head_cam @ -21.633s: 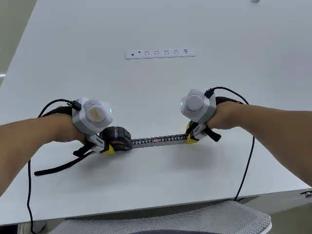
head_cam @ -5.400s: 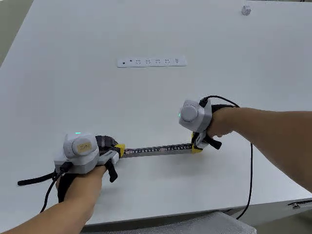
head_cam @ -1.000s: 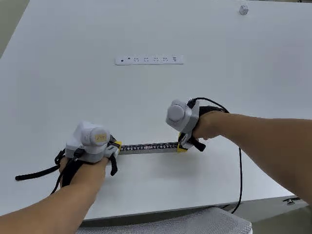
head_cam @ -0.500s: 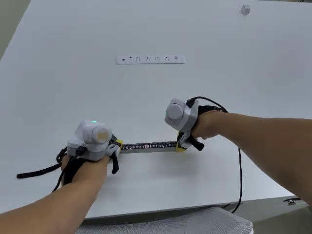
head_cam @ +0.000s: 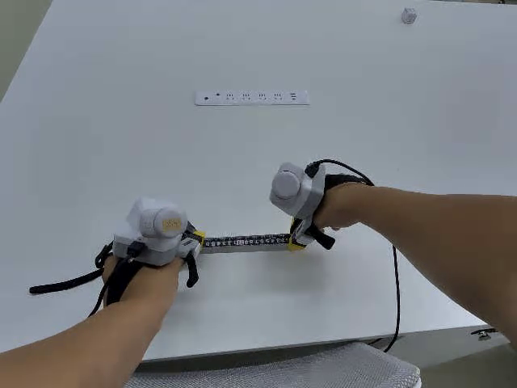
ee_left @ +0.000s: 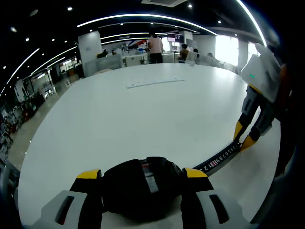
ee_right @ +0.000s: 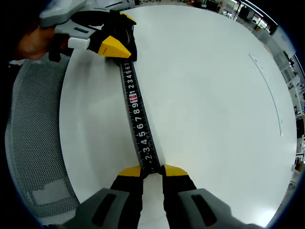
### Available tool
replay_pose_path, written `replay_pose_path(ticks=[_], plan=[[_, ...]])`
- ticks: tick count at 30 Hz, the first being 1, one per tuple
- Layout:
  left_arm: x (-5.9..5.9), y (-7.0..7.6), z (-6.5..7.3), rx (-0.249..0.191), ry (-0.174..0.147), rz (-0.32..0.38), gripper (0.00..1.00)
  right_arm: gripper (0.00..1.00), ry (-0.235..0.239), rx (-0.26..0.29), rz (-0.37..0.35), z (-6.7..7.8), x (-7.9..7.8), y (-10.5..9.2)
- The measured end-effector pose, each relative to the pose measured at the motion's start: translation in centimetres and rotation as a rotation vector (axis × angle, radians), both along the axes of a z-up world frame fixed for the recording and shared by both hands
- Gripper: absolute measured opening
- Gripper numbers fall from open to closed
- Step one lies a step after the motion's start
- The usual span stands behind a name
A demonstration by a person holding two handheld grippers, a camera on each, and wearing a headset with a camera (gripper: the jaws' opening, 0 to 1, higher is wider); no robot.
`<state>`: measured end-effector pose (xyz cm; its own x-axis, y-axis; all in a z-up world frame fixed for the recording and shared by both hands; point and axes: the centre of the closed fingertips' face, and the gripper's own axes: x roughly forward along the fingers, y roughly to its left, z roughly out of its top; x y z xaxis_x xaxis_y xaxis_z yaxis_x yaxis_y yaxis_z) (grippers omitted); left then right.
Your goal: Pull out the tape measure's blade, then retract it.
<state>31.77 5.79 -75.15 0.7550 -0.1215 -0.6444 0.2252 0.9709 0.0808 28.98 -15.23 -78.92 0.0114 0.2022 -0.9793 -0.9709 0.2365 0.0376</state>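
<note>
With left fingers (ee_left: 87,174) clamped on rounded black tape-measure case (ee_left: 143,185), right fingers (ee_right: 130,172) pinching numbered black blade (ee_right: 136,114) at its tip, ease it straight caseward.

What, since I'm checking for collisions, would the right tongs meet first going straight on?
Probably the tape measure's case, held in the left tongs; the blade runs straight toward it.

The table (head_cam: 363,145) looks smooth and matt, the tape measure case (ee_left: 143,188) and blade (ee_right: 138,119) dull black, the chair (ee_right: 33,143) grey mesh.
</note>
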Motion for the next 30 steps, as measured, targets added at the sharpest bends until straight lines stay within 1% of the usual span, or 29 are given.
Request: replay_pose_path(ticks=[30], plan=[[0.0, -0.1, 0.0, -0.001, -0.005, -0.007, 0.63, 0.15, -0.003, 0.012, 0.012, -0.1, 0.0, 1.9]])
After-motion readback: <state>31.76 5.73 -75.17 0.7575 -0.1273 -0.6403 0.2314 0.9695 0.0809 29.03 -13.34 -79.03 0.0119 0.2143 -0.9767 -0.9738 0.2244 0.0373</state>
